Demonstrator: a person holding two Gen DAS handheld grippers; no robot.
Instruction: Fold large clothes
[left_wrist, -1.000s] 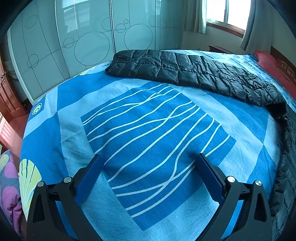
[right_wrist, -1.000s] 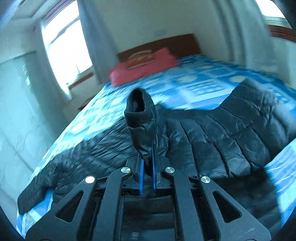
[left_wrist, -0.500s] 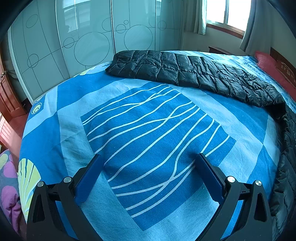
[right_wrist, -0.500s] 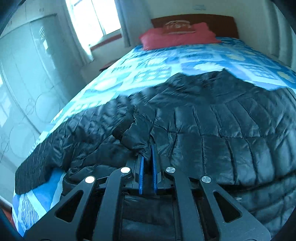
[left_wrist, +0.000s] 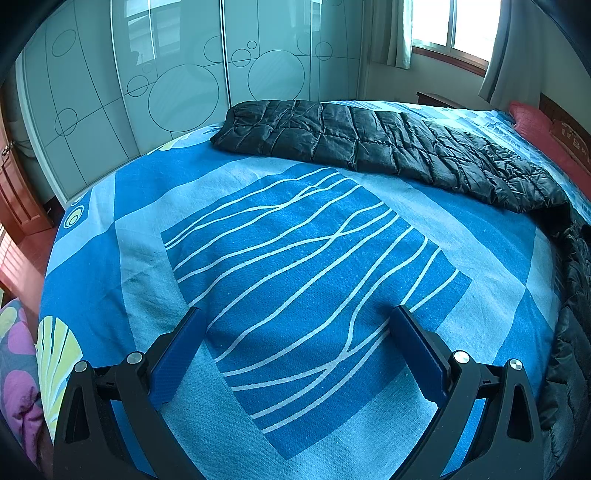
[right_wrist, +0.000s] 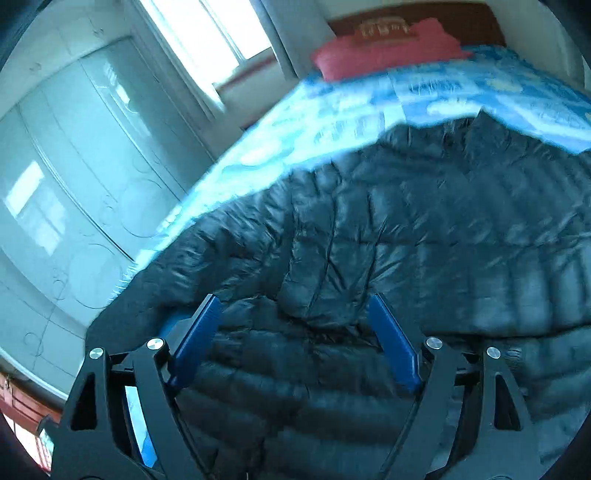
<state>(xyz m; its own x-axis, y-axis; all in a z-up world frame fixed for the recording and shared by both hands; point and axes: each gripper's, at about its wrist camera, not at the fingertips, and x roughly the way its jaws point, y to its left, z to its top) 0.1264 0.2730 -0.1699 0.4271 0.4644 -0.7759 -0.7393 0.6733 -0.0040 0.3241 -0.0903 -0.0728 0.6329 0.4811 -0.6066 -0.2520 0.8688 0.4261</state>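
Observation:
A large black quilted down coat (left_wrist: 369, 144) lies spread across the blue patterned bed (left_wrist: 295, 258); it runs along the far side and down the right edge in the left wrist view. My left gripper (left_wrist: 295, 325) is open and empty, hovering over bare bedsheet well short of the coat. In the right wrist view the coat (right_wrist: 424, 240) fills the frame, with a folded-over sleeve (right_wrist: 325, 280) lying on its body. My right gripper (right_wrist: 295, 310) is open just above that sleeve and holds nothing. The right wrist view is motion-blurred.
Frosted wardrobe doors with circle patterns (left_wrist: 177, 85) stand beyond the bed's foot. A red pillow (right_wrist: 384, 51) and wooden headboard are at the bed's head. A window with curtains (left_wrist: 450, 29) is behind. A colourful cloth (left_wrist: 14, 369) lies at the left beside the bed.
My right gripper carried the sleeve down onto the coat's body, then opened and let it go. My left gripper has stayed open and still.

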